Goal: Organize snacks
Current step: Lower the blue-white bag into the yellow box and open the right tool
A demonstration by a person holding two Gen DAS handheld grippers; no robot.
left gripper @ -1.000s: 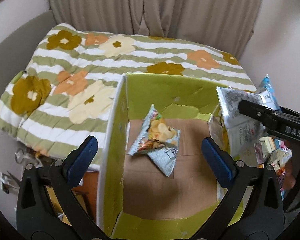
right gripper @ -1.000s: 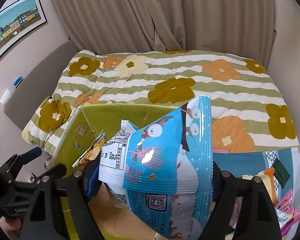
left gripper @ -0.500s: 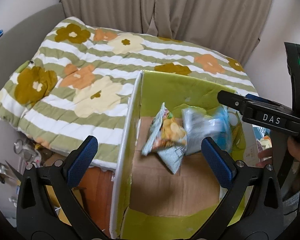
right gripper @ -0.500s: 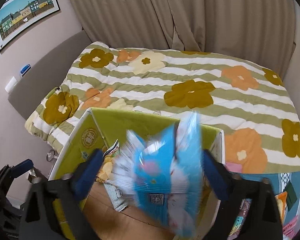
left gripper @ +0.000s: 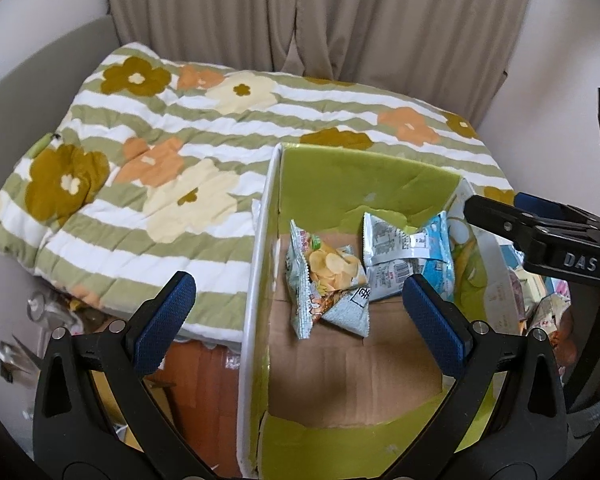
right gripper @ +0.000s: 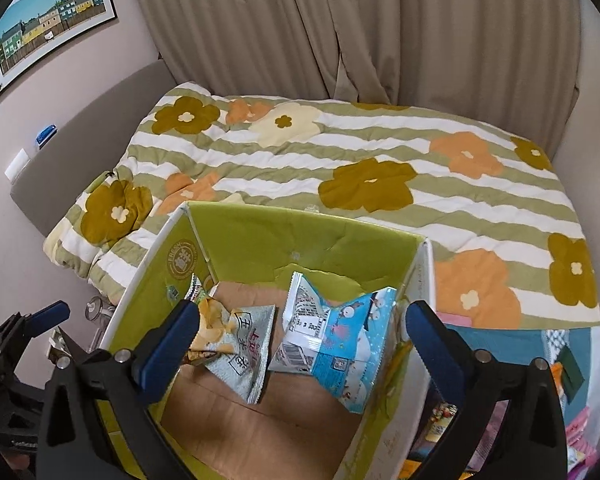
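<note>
Hanging wide open and empty over the box's near left side, the left gripper (left gripper: 298, 316) has one finger outside the left wall of the box (left gripper: 256, 280); a careless drop would likely knock that thin cardboard wall and shift the box on the bed (left gripper: 180, 152). On the box floor by the far wall lies the chip bag (left gripper: 324, 276), with the blue snack bag (left gripper: 412, 256) touching it on the right. Both are puffy and slick, so more bags stacked on them could slide. The right gripper (right gripper: 298, 334) hovers above them, fingers fully spread, nothing between. More loose snacks (right gripper: 568, 380) lie at the bed's right edge, and a sweep there might push some off.
</note>
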